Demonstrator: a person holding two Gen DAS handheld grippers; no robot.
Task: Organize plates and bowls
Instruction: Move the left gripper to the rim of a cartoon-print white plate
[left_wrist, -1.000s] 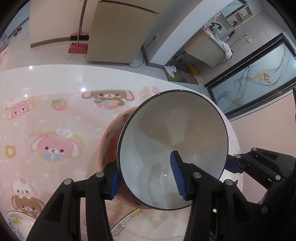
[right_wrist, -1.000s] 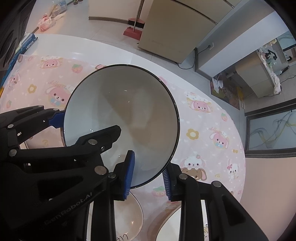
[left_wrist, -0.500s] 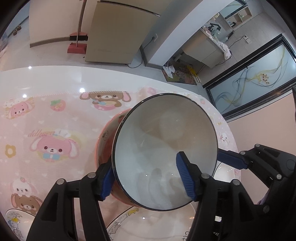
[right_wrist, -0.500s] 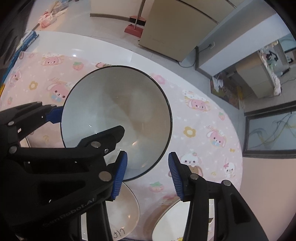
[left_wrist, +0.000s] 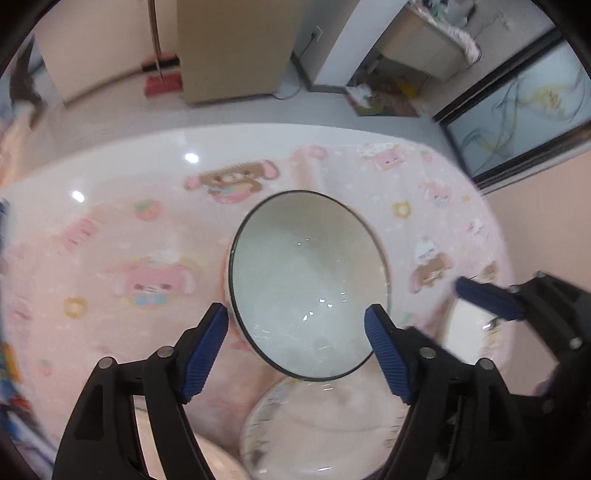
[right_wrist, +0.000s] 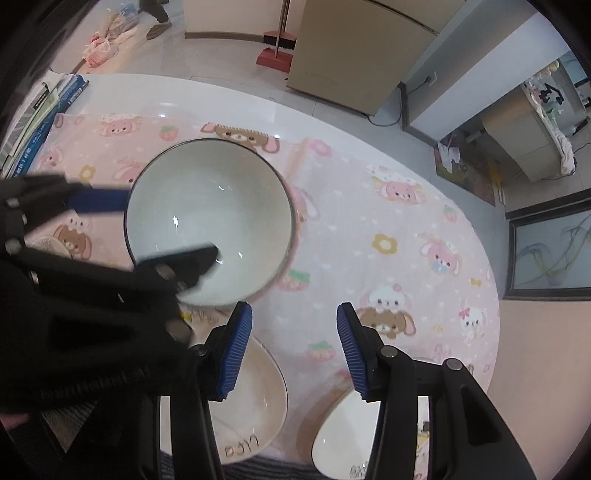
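Observation:
A large bowl (left_wrist: 308, 284) with a white inside, dark rim and pink outside rests on the pink cartoon tablecloth (left_wrist: 122, 254); it also shows in the right wrist view (right_wrist: 210, 221). My left gripper (left_wrist: 295, 349) is open, its blue pads on either side of the bowl's near rim, not touching. My right gripper (right_wrist: 293, 350) is open and empty, drawn back just right of the bowl. A cream plate (right_wrist: 255, 402) lies under my right gripper's left finger. Another bowl (right_wrist: 347, 439) sits at the near edge.
A clear glass-like dish (left_wrist: 321, 428) lies just below the big bowl in the left wrist view. Books (right_wrist: 40, 118) are stacked at the table's left edge. The round white table (right_wrist: 236, 99) ends at the far side, with floor, broom and cabinet beyond.
Both grippers have opened and let go of the big bowl. The bowl has gone from tilted in the air to resting on the tablecloth, and both grippers have drawn back.

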